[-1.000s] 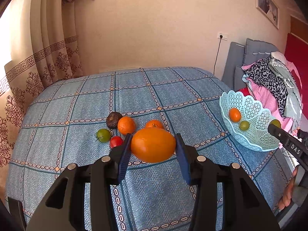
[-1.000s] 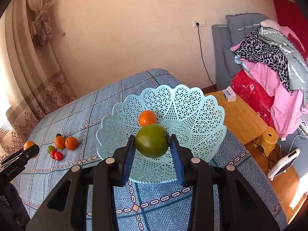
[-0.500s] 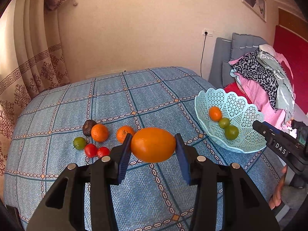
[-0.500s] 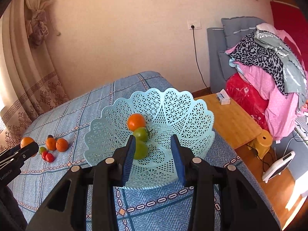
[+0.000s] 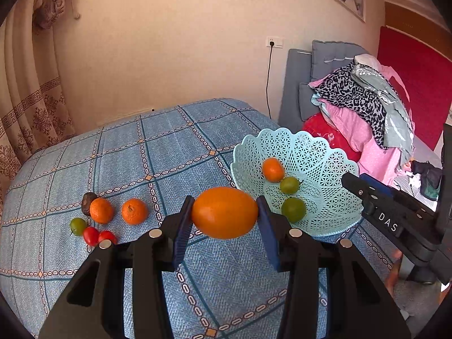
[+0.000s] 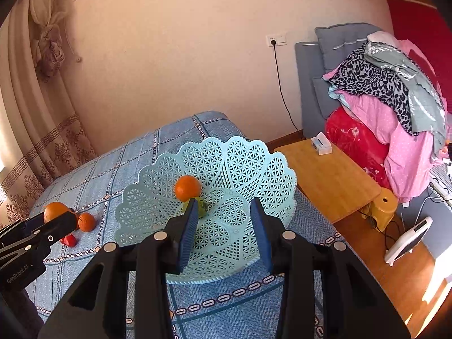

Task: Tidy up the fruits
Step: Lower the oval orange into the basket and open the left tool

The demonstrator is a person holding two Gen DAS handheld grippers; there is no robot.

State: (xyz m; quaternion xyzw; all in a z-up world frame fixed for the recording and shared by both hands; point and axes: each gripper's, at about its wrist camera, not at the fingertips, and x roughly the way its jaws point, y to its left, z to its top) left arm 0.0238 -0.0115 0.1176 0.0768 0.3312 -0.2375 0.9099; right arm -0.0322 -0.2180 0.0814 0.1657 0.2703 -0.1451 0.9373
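Nearest in our left wrist view, the left tool [image 5: 225, 218] clamps a large orange [image 5: 225, 212] between its blue pads; the fruit is smooth, oval and glossy, held above the blue checked bed [image 5: 158, 158]. Nearest in our right wrist view, the right tool [image 6: 223, 227] stands wide with nothing between its pads, over the near part of the pale blue lattice basket [image 6: 254, 169].

Farther out, the basket sits on the right side of the bed. From the left view we count three fruits in it: a small orange [image 5: 273, 169] and two green ones [image 5: 293, 209]. From the right view only the small orange and a sliver of green show, the rest hidden behind the tool's left pad.

On the bed's left lie two loose oranges [image 5: 134, 211], two red tomatoes [image 5: 91, 236], a green fruit [image 5: 78, 225] and a dark fruit [image 5: 88, 198] half hidden behind an orange; we cannot tell what it is.

Beyond, a heap of clothes [image 6: 395, 90] rests against grey cushions.
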